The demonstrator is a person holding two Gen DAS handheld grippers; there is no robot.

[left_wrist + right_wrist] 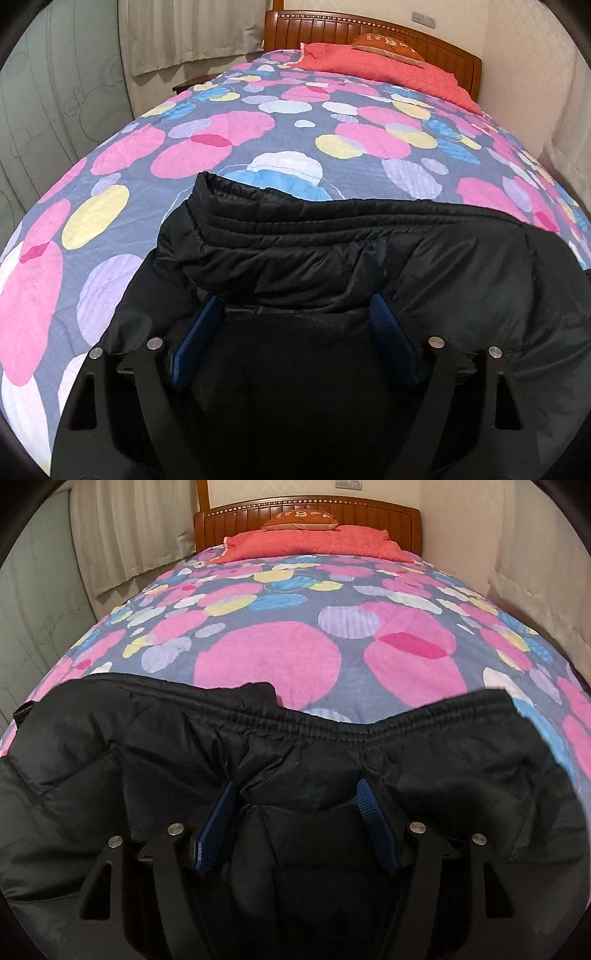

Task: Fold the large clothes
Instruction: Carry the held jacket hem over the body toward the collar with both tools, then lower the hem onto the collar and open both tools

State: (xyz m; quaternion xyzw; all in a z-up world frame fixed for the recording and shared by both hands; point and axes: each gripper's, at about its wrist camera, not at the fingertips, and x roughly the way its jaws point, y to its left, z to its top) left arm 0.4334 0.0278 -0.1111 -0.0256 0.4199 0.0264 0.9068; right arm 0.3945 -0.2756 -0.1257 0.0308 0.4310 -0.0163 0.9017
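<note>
Both grippers, left gripper (pixel 297 314) and right gripper (pixel 297 797), stood wide over the black jacket (pixel 332 251), apparently gripping nothing; slippery padding could spring unfolded.

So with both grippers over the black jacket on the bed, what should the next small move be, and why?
Probably close both grippers on the fabric. The left gripper and right gripper stand open, blue pads either side of bunched black jacket lying on the spotted bedspread; neither visibly pinches it yet, so a fold cannot start.
</note>
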